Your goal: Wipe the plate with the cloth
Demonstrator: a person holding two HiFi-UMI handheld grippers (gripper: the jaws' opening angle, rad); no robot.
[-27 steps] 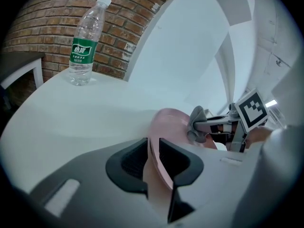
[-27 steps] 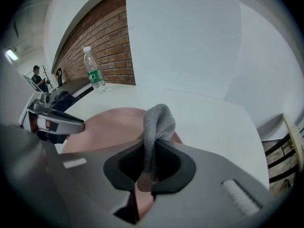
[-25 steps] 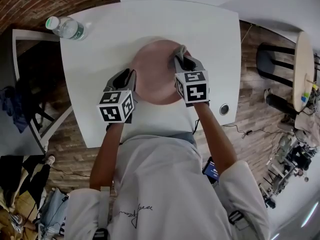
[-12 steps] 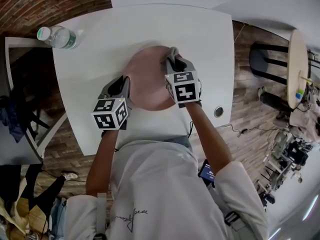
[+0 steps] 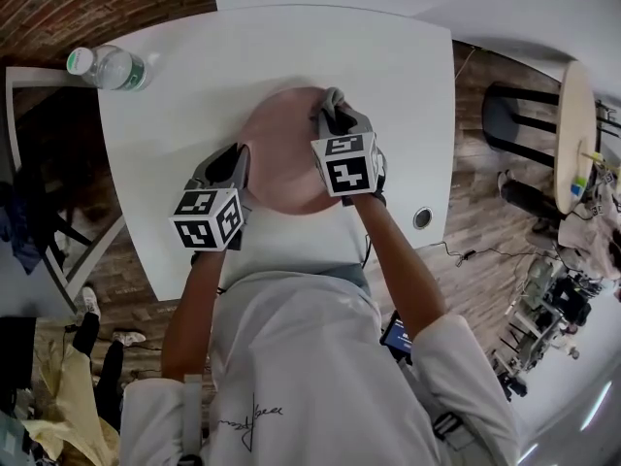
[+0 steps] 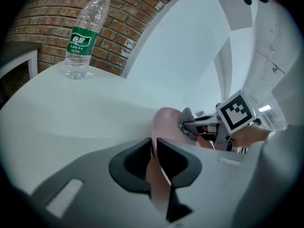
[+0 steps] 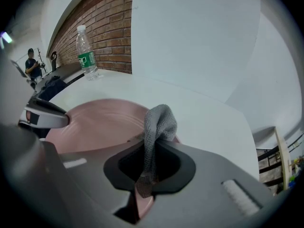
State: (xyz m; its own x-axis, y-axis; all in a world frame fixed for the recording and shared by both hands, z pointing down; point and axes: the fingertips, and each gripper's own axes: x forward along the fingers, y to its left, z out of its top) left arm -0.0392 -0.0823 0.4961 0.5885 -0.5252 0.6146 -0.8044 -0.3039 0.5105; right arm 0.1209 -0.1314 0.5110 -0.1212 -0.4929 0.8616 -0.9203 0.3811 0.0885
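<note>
A round pink plate lies on the white table. My left gripper is shut on the plate's near-left rim; in the left gripper view the rim runs between the jaws of the left gripper. My right gripper is shut on a grey cloth, which hangs over the plate's far-right part. In the right gripper view the cloth bunches up out of the right gripper above the plate. The left gripper view shows the cloth against the plate.
A clear water bottle with a green label stands at the table's far-left corner, also the bottle in the left gripper view. A round cable hole sits near the table's right front edge. A brick wall is behind. A person stands far off.
The view has drifted, so the table and plate sit further left. Both grippers keep their holds. The right gripper with the cloth has shifted only slightly on the plate.
</note>
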